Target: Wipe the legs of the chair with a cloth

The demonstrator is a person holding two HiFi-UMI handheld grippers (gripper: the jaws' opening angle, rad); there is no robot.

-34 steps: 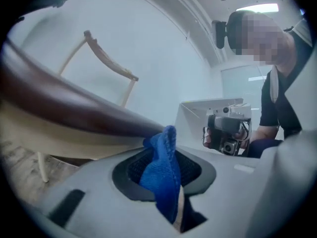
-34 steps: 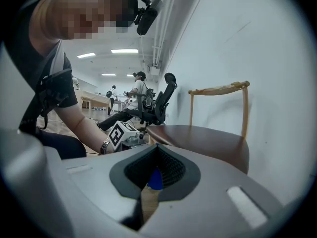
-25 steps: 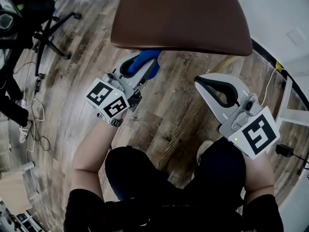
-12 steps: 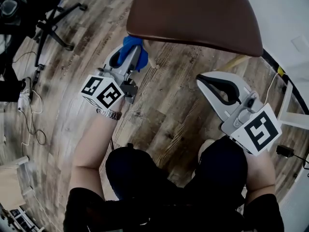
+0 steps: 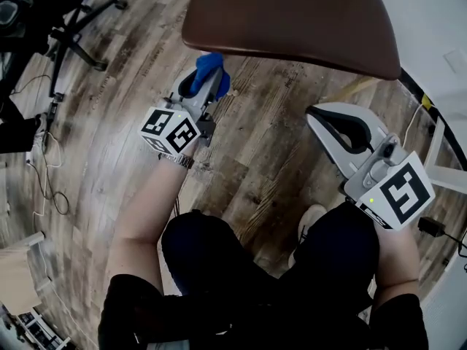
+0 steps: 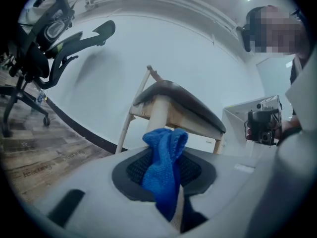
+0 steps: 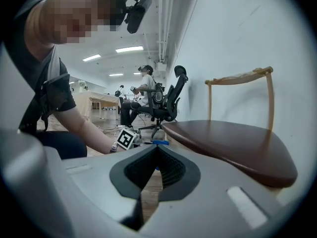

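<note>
A wooden chair with a brown seat (image 5: 292, 17) stands before me; its pale front leg (image 6: 157, 117) rises just beyond my left jaws. My left gripper (image 5: 201, 86) is shut on a blue cloth (image 5: 209, 68), which sticks out past the jaw tips (image 6: 166, 157) close under the seat's front edge. In the head view the leg itself is hidden by the seat. My right gripper (image 5: 337, 126) hovers lower right of the seat, shut with nothing in it (image 7: 154, 170). The seat (image 7: 233, 145) and backrest (image 7: 242, 78) show at the right of the right gripper view.
A black office chair (image 5: 66, 28) and cables (image 5: 47, 159) lie at the left on the wood floor. A white wall base and a cable (image 5: 419, 115) run along the right. My knees (image 5: 219, 261) are bent low behind the grippers. A person sits in the distance (image 7: 143, 90).
My left gripper has swung the cloth left and then back toward the seat's front edge. The right gripper has drifted slightly right and stayed shut.
</note>
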